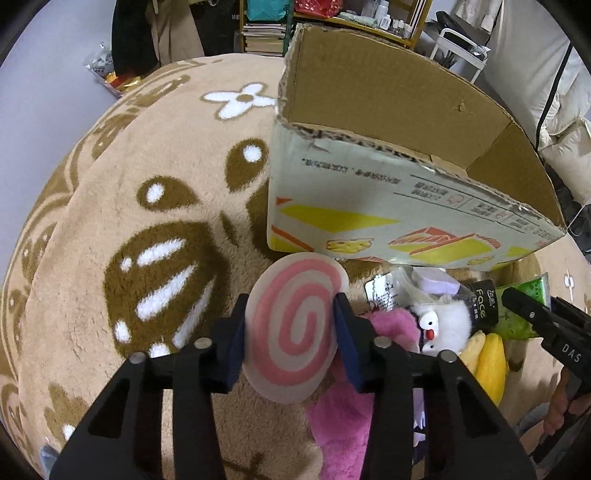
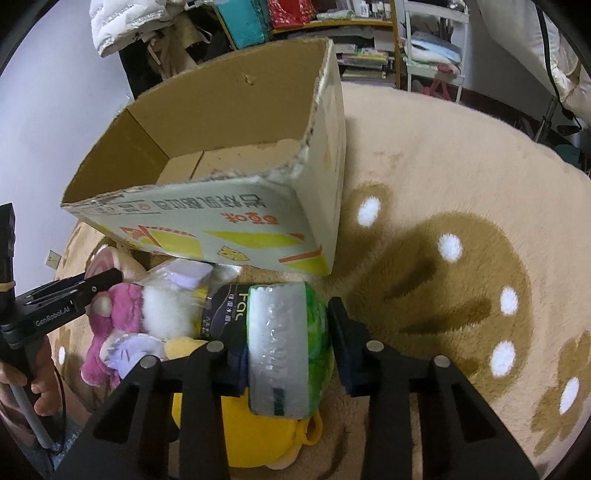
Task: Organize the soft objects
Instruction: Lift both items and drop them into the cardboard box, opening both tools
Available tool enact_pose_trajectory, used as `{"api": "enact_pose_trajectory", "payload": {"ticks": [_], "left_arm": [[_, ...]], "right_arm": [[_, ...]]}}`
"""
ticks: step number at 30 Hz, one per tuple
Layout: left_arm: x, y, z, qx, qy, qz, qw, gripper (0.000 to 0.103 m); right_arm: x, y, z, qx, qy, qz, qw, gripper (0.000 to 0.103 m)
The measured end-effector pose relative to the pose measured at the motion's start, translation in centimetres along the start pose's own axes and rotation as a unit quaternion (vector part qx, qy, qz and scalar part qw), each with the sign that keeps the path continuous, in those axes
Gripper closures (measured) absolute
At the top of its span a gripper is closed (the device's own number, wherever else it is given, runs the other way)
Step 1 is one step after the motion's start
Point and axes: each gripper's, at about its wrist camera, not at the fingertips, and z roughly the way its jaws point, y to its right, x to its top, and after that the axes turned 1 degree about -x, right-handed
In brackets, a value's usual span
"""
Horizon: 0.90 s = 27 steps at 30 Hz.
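My left gripper (image 1: 290, 325) is shut on a round plush with a pink spiral (image 1: 295, 328), held above the rug in front of the open cardboard box (image 1: 369, 218). My right gripper (image 2: 286, 338) is shut on a green and clear tube-like pack (image 2: 284, 347), just in front of the same box (image 2: 229, 229). A pile lies by the box: a pink plush (image 2: 114, 325), a white fluffy plush (image 1: 443, 325), a yellow plush (image 2: 243, 439) and a black "Face" tube (image 1: 484, 302). The box looks empty inside.
A round tan rug with brown and white shapes (image 1: 129, 240) covers the floor. Shelves with books and bags (image 2: 332, 29) stand behind the box. A white padded coat (image 1: 565, 140) lies at the right. The other gripper shows at the edge of each view (image 1: 546, 325).
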Motion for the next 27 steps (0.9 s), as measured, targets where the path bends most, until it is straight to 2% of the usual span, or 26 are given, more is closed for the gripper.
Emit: {"api": "enact_pose_trajectory", "payload": {"ticks": [7,13,17,24,27], "left_arm": [[-0.5,0.9,-1.6,0.022,0.022,0.016,0.9994,0.067],[-0.9,1.2,-4.1,0.030,0.056,0.018,0.9978,0.067],[-1.8,1.4,-6.3,0.036,0.094,0.028,0.9946,0.066],[-2.5,1.3,-11.2,0.023,0.198,0.036,0.9792,0.066],[-2.8,1.4,-13.4,-0.003,0.246,0.039,0.9685,0.066]], "right_arm": [[0.2,0.0,-2.1,0.012,0.039,0.006,0.999,0.067],[-0.1,-0.7,-4.8,0.020,0.091,-0.004,0.996,0.069],[-0.7,-1.4,-6.8,0.021,0.131,-0.016,0.991,0.069],[-1.8,-2.1,-10.9,0.033,0.216,-0.033,0.975,0.070],[-2.3,-2.6,-12.6,0.036,0.250,-0.042,0.967,0.071]]}}
